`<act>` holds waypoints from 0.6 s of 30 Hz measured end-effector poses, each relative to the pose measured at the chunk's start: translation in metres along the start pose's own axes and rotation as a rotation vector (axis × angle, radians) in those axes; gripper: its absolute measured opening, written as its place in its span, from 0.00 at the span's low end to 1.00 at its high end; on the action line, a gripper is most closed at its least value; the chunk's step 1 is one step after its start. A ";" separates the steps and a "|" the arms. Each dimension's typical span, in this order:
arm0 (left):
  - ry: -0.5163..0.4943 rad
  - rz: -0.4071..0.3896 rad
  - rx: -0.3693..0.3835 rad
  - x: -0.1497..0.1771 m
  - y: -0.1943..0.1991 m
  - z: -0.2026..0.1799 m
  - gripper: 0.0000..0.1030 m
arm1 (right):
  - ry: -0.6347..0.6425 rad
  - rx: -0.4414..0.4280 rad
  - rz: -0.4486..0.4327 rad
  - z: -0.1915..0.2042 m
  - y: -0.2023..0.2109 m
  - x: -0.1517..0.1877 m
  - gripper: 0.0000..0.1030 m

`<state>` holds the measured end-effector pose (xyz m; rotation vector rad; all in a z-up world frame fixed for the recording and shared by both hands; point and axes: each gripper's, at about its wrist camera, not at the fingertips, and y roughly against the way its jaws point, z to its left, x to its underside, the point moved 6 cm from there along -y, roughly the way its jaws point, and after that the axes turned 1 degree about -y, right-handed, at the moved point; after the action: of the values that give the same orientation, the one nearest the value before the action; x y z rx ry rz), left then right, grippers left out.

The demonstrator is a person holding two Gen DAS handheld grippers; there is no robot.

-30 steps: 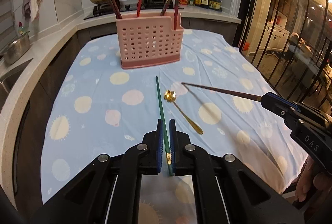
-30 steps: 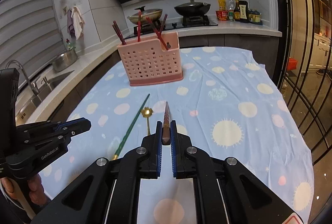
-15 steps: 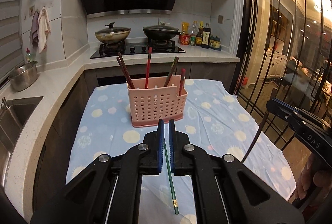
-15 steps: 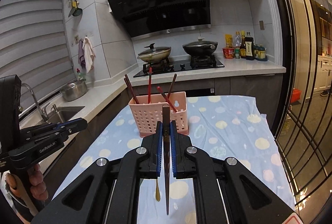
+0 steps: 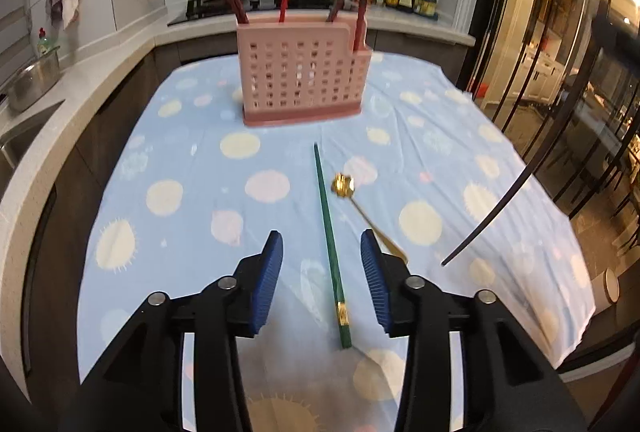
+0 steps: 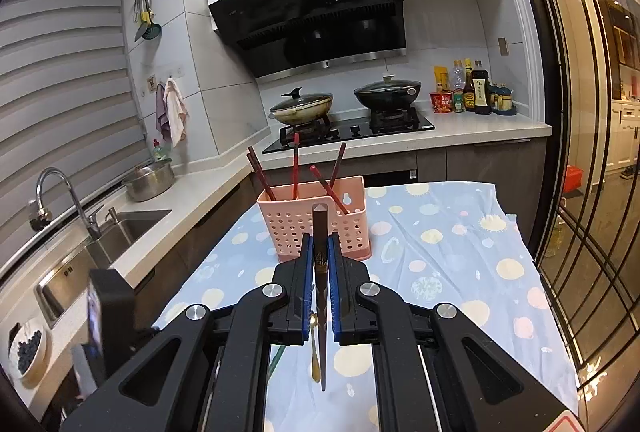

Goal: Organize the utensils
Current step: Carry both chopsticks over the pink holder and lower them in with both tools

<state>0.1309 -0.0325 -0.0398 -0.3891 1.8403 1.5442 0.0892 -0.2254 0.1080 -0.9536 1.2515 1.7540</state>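
Left tongs (image 5: pixel 321 264) just opened, jaws apart, green chopstick (image 5: pixel 329 236) lying free between them on the table (image 5: pixel 168 135), frame centre. Right tongs (image 6: pixel 319 264) clamp a dark chopstick (image 6: pixel 319 228) upright before pink utensil basket (image 6: pixel 296 222). Gold spoon (image 5: pixel 352 197) beside green chopstick.

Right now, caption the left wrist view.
Open left claw over green chopstick lying beside gold spoon, pink holder behind.

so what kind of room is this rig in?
A home kitchen, almost certainly: gas hob with two lidded pans under a black range hood, and a steel sink with tap along the counter.
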 end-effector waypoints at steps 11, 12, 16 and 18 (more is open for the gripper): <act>-0.008 0.160 0.028 0.057 -0.049 -0.013 0.27 | -0.021 0.013 0.008 -0.005 0.005 0.009 0.07; -0.005 0.162 0.037 0.057 -0.049 -0.014 0.23 | -0.024 0.013 0.010 -0.006 0.005 0.009 0.07; 0.016 0.173 0.072 0.058 -0.045 -0.012 0.07 | -0.033 0.012 0.017 -0.008 0.004 0.013 0.07; 0.021 0.167 0.078 0.055 -0.041 -0.011 0.07 | -0.032 0.014 0.015 -0.008 0.004 0.013 0.07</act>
<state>0.1137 -0.0421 -0.1067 -0.2213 1.9856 1.5766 0.0810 -0.2318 0.0965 -0.9069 1.2516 1.7636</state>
